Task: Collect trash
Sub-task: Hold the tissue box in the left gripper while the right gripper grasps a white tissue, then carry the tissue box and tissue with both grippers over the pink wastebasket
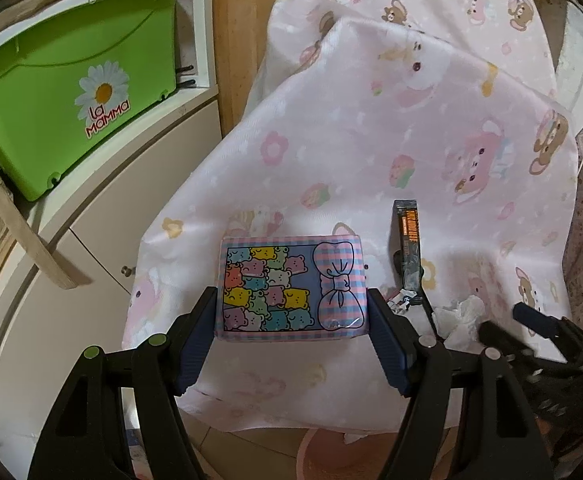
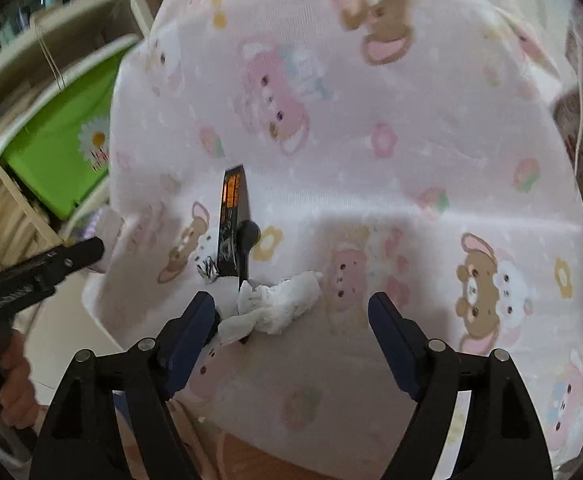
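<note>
Trash pickup on the pink cartoon-print tablecloth (image 1: 371,140); one pack held, trash loose.

Largest first: the cloth drapes the table; a green plastic bin with daisy sticker (image 1: 71,80) sits far left on a shelf. Left gripper (image 1: 291,312) is clamped on a rectangular bear-print tissue pack (image 1: 291,286). Right gripper (image 2: 291,316) stands apart, nothing gripped. Crumpled white tissue wad (image 2: 279,308) lies between its fingers, nearer the left one. A dark orange-labelled stick sachet (image 2: 233,220) lies just beyond. Risk: closing off-centre could pinch a loose tissue corner, or catch the cloth and drag it.
</note>
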Demonstrator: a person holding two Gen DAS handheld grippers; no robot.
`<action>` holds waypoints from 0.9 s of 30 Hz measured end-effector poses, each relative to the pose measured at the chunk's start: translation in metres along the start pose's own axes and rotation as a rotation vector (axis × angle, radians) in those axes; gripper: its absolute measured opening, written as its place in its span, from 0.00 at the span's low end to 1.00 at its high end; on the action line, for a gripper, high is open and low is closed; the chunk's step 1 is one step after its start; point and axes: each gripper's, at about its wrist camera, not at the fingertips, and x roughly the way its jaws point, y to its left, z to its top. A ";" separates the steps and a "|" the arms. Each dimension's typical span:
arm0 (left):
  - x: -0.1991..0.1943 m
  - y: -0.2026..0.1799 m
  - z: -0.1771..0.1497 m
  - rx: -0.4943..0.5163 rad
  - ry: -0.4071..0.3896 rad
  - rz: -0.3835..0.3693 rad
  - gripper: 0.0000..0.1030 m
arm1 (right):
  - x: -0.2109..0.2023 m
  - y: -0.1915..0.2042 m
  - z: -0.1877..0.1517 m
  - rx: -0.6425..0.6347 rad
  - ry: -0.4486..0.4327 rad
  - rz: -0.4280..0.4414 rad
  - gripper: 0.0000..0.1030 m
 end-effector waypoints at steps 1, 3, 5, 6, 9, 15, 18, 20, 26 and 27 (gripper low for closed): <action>0.002 0.001 0.000 -0.003 0.005 -0.003 0.68 | 0.005 0.005 0.000 -0.014 0.007 -0.018 0.79; 0.004 0.001 0.000 -0.001 0.011 0.001 0.68 | 0.016 0.012 0.000 -0.033 0.026 -0.053 0.79; 0.008 0.001 0.000 0.011 0.019 0.012 0.68 | 0.025 0.015 -0.001 -0.045 0.055 -0.084 0.79; 0.010 0.002 0.000 0.012 0.022 0.019 0.68 | 0.029 0.015 -0.002 -0.043 0.057 -0.100 0.79; 0.015 0.008 0.000 -0.011 0.036 0.029 0.68 | 0.033 0.013 -0.003 -0.024 0.045 -0.132 0.64; 0.003 0.006 -0.002 0.013 0.003 0.031 0.68 | 0.026 0.012 -0.006 -0.027 0.011 -0.135 0.11; -0.002 0.006 -0.003 0.016 -0.002 0.021 0.68 | 0.011 0.008 -0.004 -0.026 -0.041 -0.114 0.11; -0.006 0.005 -0.005 0.025 -0.008 0.019 0.68 | 0.001 0.005 -0.001 -0.018 -0.064 -0.093 0.11; -0.017 0.000 -0.010 0.054 -0.028 0.005 0.68 | -0.036 -0.012 -0.002 0.002 -0.124 0.012 0.11; -0.019 -0.001 -0.011 0.055 -0.028 -0.004 0.68 | -0.039 -0.014 -0.003 -0.004 -0.135 0.028 0.11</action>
